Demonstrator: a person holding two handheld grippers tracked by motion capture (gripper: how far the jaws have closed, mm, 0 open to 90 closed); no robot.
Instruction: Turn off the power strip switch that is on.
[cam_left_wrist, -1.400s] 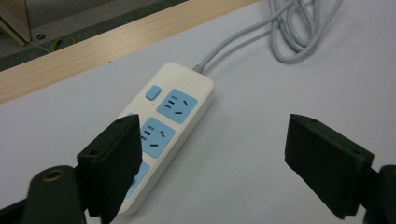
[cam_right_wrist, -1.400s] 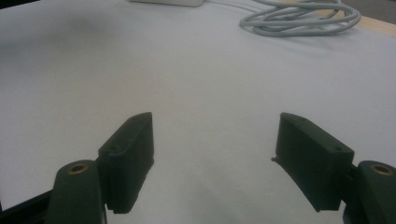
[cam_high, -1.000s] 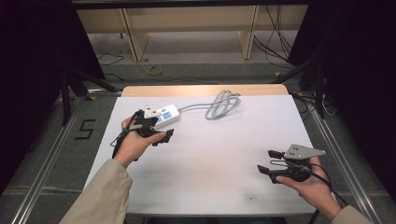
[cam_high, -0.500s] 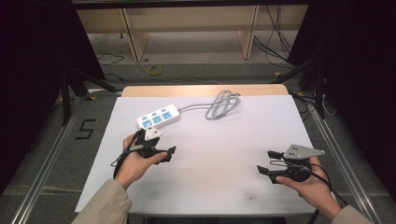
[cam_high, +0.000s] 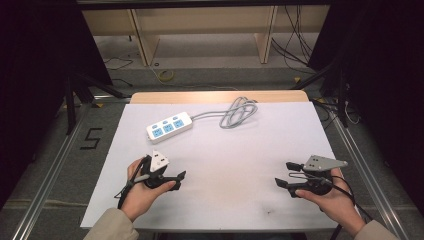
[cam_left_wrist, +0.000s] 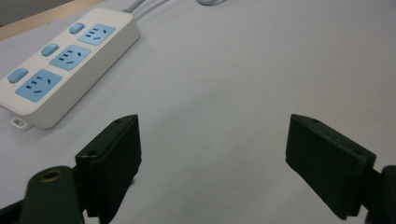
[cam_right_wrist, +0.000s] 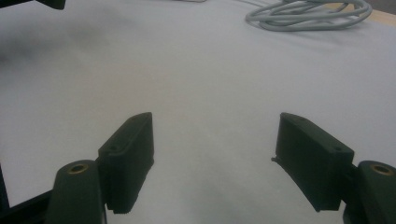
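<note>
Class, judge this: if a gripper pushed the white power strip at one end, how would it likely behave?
The power strip looks rigid and flat, so it would probably slide or pivot, not roll or tip. Its grey cable, lying coiled, looks floppy and may drag behind, resisting slightly.

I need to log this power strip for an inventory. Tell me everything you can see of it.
The power strip is a white, plastic-looking bar with rounded corners, lying flat and aslant on the white table, toward its far left. Its top carries three blue sockets, each with a blue button beside it, and a small tab juts from one end. Nothing is plugged in. A grey cable leaves its other end and lies looped on the table. No gripper touches it.
</note>
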